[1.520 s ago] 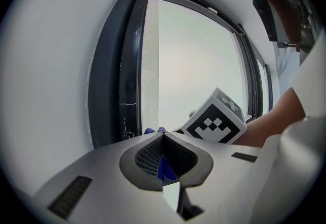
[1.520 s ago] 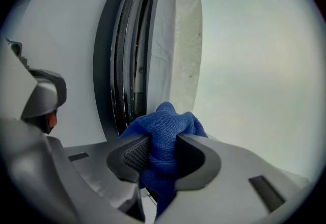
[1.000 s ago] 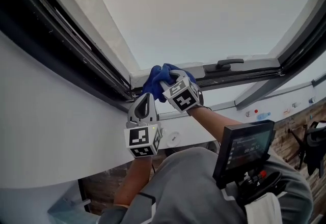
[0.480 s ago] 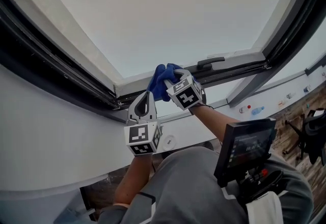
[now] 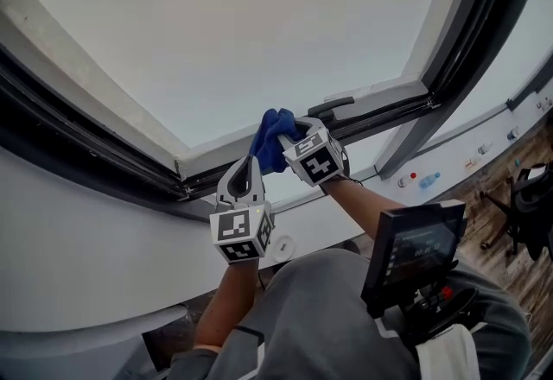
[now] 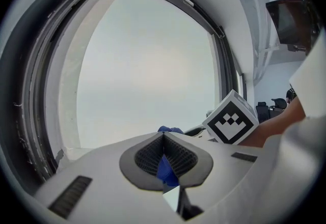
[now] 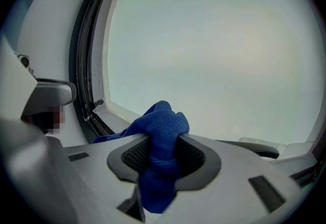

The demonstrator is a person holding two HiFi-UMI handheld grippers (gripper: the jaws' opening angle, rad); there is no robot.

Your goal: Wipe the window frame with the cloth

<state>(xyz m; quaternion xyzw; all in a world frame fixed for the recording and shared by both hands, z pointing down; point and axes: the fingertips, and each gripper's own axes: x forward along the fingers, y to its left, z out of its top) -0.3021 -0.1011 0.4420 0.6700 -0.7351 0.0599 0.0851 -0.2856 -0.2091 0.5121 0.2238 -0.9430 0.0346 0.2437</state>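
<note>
Blue cloth point(image 5: 270, 141) — white window frame point(image 5: 216, 153), black-edged.

One left gripper point(image 5: 247, 166), one right gripper point(image 5: 290, 135) — one blue cloth point(image 5: 270, 138), one window frame point(image 5: 212, 155), one handle point(image 5: 333, 104), one screen point(image 5: 415, 249).

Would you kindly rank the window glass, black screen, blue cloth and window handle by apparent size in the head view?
1. window glass
2. black screen, though nearness to the camera inflates it
3. blue cloth
4. window handle

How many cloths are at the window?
1: the blue cloth, bunched in the jaws of the right gripper at the window frame; a bit also shows between those of the left gripper.
</note>
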